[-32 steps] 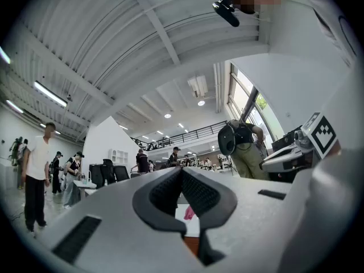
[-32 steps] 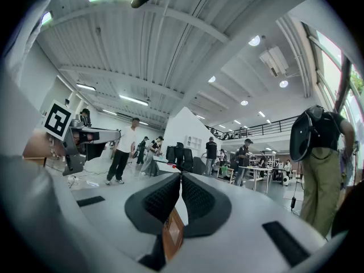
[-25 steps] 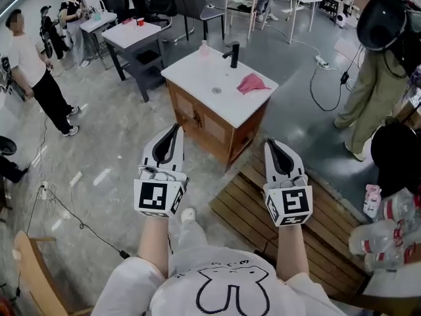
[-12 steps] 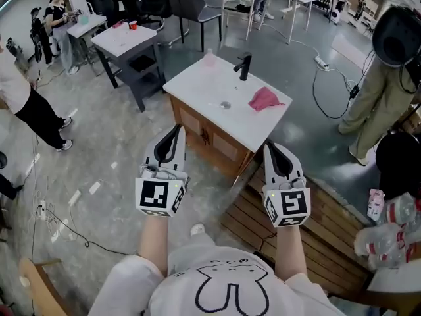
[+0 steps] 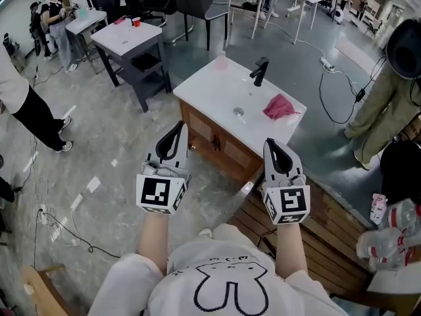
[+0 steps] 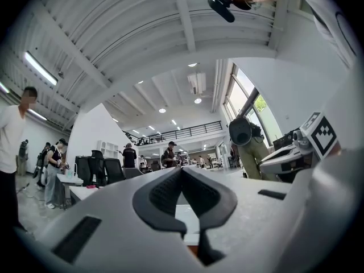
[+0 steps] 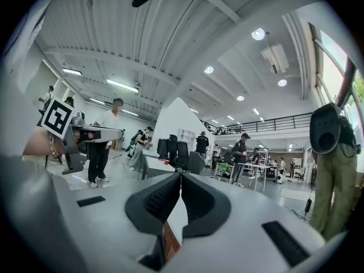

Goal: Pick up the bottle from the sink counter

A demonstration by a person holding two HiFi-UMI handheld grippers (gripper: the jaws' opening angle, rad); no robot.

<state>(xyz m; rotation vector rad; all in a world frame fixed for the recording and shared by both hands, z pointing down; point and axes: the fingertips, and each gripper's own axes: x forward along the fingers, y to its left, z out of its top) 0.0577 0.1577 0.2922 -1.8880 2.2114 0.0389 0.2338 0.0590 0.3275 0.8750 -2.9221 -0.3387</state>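
Note:
A small pale pink bottle [image 5: 222, 60] stands at the far corner of the white sink counter [image 5: 212, 92], left of the black faucet [image 5: 260, 71]. A pink cloth [image 5: 279, 106] lies on the counter's right part. Both grippers are held up side by side, short of the counter's near edge and well away from the bottle. My left gripper [image 5: 179, 128] is shut with nothing in it; its jaws meet in the left gripper view [image 6: 182, 169]. My right gripper [image 5: 270, 143] is likewise shut and holds nothing [image 7: 181, 175].
A grey table [image 5: 128, 35] stands behind the counter at left, with people near it. A person in olive clothes [image 5: 385, 104] stands at right beside a floor cable [image 5: 335, 78]. A wooden pallet [image 5: 329, 232] lies at right, with bagged plastic bottles [image 5: 389, 236].
The sink counter has slid right and lower in the head view and looks closer. Both grippers keep their pose and stay shut.

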